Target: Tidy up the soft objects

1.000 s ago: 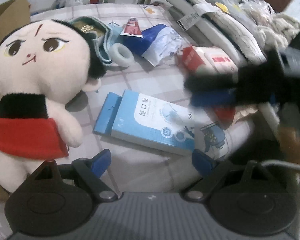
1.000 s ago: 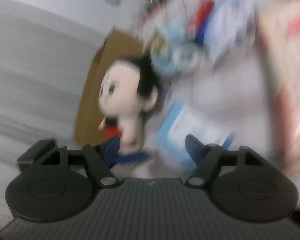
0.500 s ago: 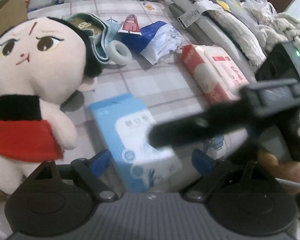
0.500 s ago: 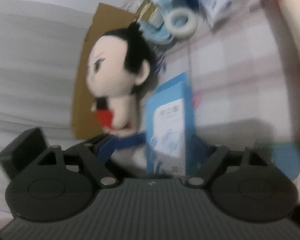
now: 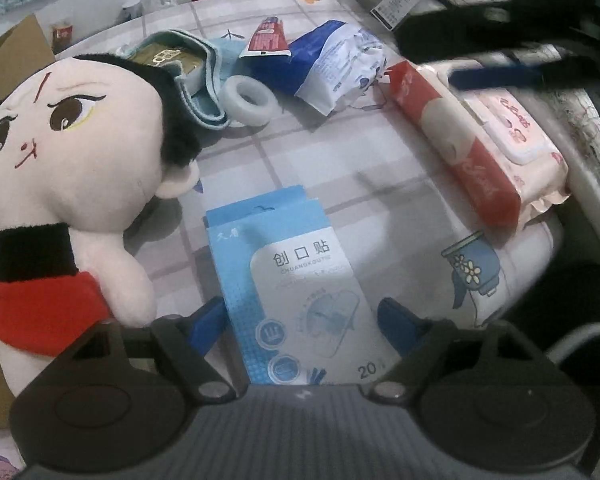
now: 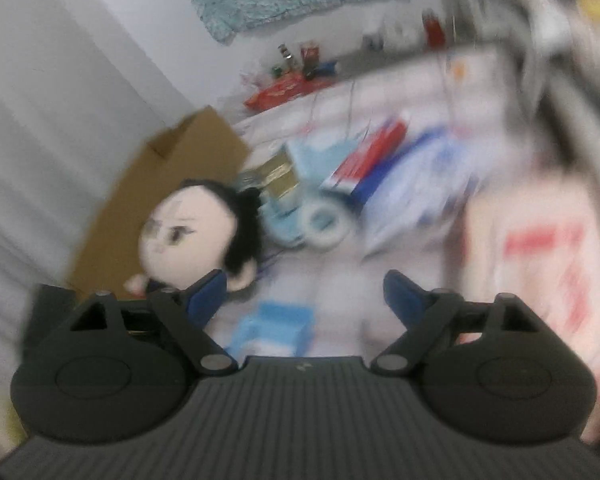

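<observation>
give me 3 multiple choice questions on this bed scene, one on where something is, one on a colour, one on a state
1. Where does the white tape roll lie?
A. beside the light blue cloth, behind the plush doll
B. on top of the wet wipes pack
C. inside the cardboard box

2. What colour is the doll's lower garment?
A. green
B. red
C. yellow

3. How does the blue bandage box stand to the left gripper?
A. pressed tight by both pads
B. nowhere near the gripper
C. between the closing jaws, with a gap still showing at the right pad

Answers:
1. A, the roll sits against the cloth just past the doll's head.
2. B, a red wrap shows under the black band.
3. C, the box lies between the blue pads, and bedsheet shows between the box and the right one.
</observation>
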Demonstrator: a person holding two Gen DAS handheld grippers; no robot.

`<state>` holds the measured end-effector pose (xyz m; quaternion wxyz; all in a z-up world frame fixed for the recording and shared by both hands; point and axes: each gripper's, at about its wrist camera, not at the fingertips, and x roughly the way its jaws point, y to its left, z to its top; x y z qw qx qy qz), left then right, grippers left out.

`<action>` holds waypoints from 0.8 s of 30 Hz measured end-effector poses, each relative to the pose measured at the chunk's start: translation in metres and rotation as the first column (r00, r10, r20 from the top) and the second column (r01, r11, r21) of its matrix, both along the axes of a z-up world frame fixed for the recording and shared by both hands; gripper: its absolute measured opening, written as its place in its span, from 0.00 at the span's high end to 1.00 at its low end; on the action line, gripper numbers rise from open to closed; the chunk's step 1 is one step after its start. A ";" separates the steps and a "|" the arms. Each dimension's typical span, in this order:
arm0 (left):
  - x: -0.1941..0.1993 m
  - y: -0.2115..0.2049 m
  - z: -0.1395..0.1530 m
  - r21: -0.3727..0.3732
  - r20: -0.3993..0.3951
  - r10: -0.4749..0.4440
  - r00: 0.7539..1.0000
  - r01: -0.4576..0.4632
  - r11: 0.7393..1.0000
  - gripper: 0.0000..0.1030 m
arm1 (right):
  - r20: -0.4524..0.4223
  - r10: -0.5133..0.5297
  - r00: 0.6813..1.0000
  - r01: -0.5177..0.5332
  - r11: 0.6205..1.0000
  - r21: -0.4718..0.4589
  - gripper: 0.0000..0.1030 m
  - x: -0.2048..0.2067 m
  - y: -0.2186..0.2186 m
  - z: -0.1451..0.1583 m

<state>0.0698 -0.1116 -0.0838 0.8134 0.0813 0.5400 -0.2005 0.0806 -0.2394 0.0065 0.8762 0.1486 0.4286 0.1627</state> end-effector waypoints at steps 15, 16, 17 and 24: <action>-0.003 0.032 0.002 -0.079 -0.007 0.026 1.000 -0.027 0.996 0.20 | -0.052 0.482 0.875 -0.365 0.585 -0.725 0.01 0.081 0.071 -0.050; -0.003 0.033 0.002 -0.082 -0.008 0.027 1.000 -0.027 0.996 0.20 | -0.069 0.496 0.866 -0.381 0.562 -0.734 0.01 0.084 0.074 -0.056; -0.003 0.035 0.002 -0.086 -0.009 0.027 1.000 -0.028 0.996 0.21 | -0.095 0.504 0.858 -0.398 0.538 -0.743 0.01 0.088 0.076 -0.064; -0.005 0.041 0.003 -0.103 -0.009 0.031 0.999 -0.032 0.994 0.21 | -0.099 0.431 0.897 -0.345 0.540 -0.768 0.30 0.112 0.075 -0.083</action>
